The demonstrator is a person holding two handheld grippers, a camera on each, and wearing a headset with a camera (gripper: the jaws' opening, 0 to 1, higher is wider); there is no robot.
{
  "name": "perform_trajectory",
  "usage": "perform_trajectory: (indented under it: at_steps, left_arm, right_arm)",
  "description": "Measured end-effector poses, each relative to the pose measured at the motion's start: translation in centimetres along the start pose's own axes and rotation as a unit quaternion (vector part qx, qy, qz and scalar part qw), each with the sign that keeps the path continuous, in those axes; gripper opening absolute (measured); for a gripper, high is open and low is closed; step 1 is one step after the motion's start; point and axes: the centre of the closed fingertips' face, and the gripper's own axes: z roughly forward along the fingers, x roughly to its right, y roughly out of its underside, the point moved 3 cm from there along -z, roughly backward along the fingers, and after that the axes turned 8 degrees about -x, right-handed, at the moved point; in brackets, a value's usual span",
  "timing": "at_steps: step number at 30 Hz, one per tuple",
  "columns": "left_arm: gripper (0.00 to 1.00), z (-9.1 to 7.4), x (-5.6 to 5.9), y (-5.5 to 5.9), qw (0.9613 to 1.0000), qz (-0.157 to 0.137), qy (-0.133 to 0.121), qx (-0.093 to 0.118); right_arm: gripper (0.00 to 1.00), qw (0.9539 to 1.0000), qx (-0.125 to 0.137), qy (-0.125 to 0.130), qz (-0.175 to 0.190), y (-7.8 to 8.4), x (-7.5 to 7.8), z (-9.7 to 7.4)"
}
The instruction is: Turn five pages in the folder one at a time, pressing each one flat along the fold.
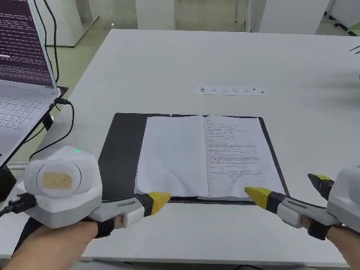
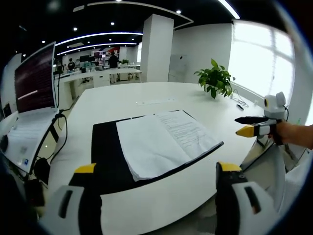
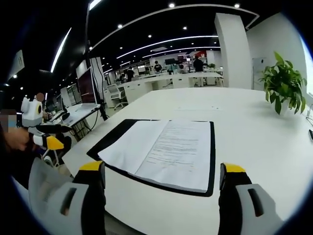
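On the white table (image 1: 169, 62), near its front edge, the folder (image 1: 121, 157) lies open and flat, and I've got it square in front of me. Its black inside cover is bare on the left. A blank white page (image 1: 169, 154) lies over the middle, and a printed page (image 1: 233, 152) lies to the right of the fold, with some red marks low down on it.

Left gripper (image 2: 156, 169): jaws wide apart, nothing between them, yellow tips up, looking across the folder from its near left corner. In the head view its one visible yellow tip hangs close to the folder's near edge, under the blank page. No contact with the paper that I can see.

Right gripper (image 3: 161, 169): jaws apart as well, holding nothing, facing the folder from the near right. In the head view one yellow tip sits close to the bottom corner of the printed page and the other stands off past the folder's right edge. From the left gripper view that gripper is held up off the table, well clear of the sheets.

Beyond the folder a white power strip (image 1: 229, 90) lies flat on the table. A laptop (image 1: 19, 84) stands open at the far left, its screen full of text, with a black cable (image 1: 67, 121) trailing off the table edge beside it. A potted plant (image 2: 215, 78) stands at the far side of the table.
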Motion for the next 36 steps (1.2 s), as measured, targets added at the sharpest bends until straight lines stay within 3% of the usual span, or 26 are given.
perform_trajectory:
  at_steps: [6, 12, 18, 33, 36]
  left_arm:
    - [0.99, 0.1, 0.1, 0.0, 1.0000, -0.002, 0.000, 0.006]
    - [0.99, 0.4, 0.2, 0.6, 1.0000, -0.005, 0.000, -0.004]
    - [0.99, 1.2, 0.2, 0.7, 0.9999, 0.002, 0.004, -0.012]
    - [0.99, 3.7, 1.4, 0.3, 0.9991, 0.022, 0.023, -0.028]
    - [0.95, 4.1, 1.9, 0.2, 0.9986, 0.027, 0.031, -0.032]
  right_arm:
    - [1.00, 0.9998, -0.003, -0.011, -0.013, 0.2, -0.6, 0.2]
    - [1.00, 0.9996, -0.007, -0.018, -0.022, 0.3, -1.2, 0.2]
    - [1.00, 0.9996, -0.006, -0.018, -0.019, 0.3, -1.1, 0.0]
    - [0.99, 0.9999, 0.008, -0.009, -0.011, -0.1, -0.7, -0.6]
    - [0.98, 0.9999, 0.010, -0.007, -0.010, -0.2, -0.5, -0.8]
